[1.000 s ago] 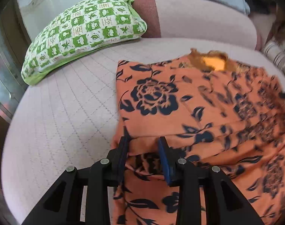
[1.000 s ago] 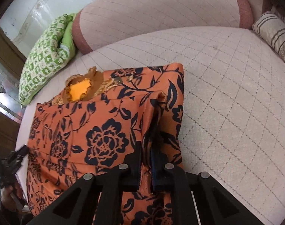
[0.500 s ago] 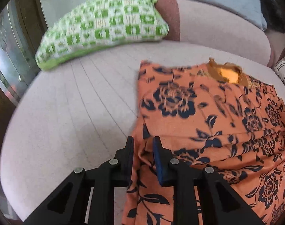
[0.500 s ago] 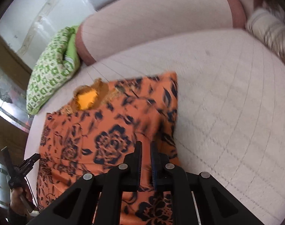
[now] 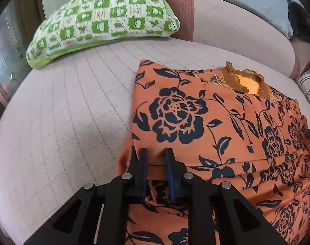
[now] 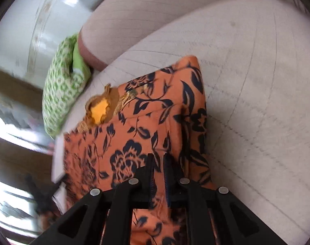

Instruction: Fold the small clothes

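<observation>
An orange garment with dark blue flowers (image 5: 206, 122) lies partly folded on a pale quilted sofa seat (image 5: 63, 122), its gold neckline (image 5: 246, 81) at the far side. My left gripper (image 5: 156, 159) is shut on the garment's near left fold, with cloth between the jaws. My right gripper (image 6: 158, 163) is shut on the garment (image 6: 134, 143) at its near right part and holds it raised. The right wrist view is blurred by motion.
A green and white checked pillow (image 5: 102, 18) lies at the far left of the seat and shows in the right wrist view (image 6: 63, 94). The sofa backrest (image 5: 236, 32) curves behind. A striped cushion (image 5: 308, 83) sits at the right edge.
Both grippers have closed on the garment's near edge and lifted it. The right wrist view has tilted and risen fast, so it is blurred. The left gripper has shifted right along the fold.
</observation>
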